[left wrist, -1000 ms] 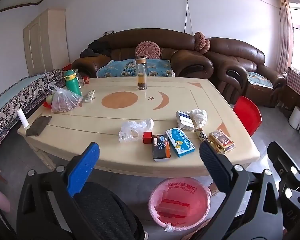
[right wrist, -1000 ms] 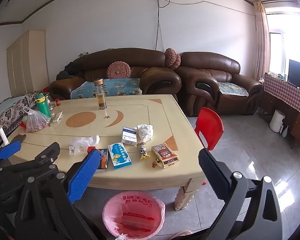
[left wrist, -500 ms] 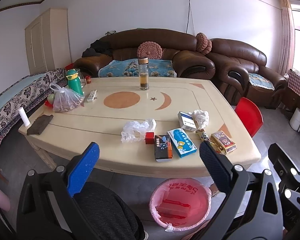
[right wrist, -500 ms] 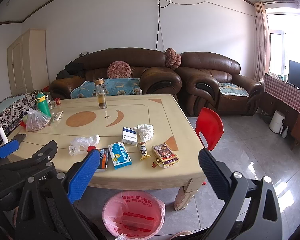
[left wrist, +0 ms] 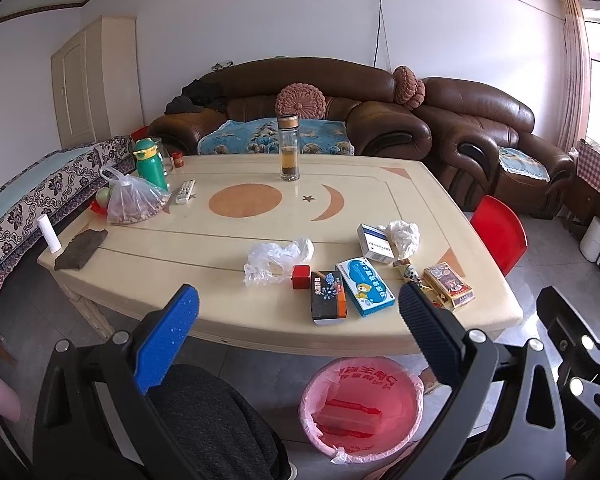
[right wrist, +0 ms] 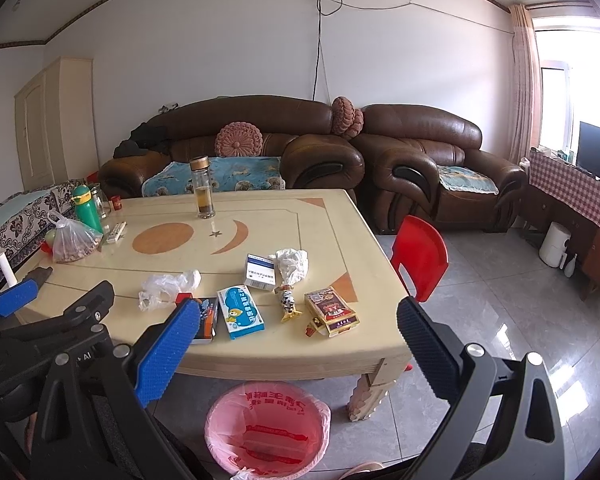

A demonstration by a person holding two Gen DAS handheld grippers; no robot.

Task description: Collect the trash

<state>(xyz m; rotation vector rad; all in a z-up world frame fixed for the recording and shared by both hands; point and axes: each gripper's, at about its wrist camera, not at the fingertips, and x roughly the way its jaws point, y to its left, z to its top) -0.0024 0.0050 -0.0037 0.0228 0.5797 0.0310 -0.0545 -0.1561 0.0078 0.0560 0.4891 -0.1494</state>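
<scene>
A: Left wrist view, near first: how many bins?
B: One pink-lined round trash bin (left wrist: 361, 412) on the floor below the table's near edge, red packaging inside.
A: Grippers?
B: Left gripper (left wrist: 296, 316) and right gripper (right wrist: 298, 332) hover before the cream wooden table (left wrist: 260, 320), jaws apart, holding nothing.
A: Trash?
B: Four cardboard boxes, two crumpled clear plastic bags (left wrist: 276, 258), near-right on the table.
A: Further?
B: One glass bottle (left wrist: 289, 148).
</scene>
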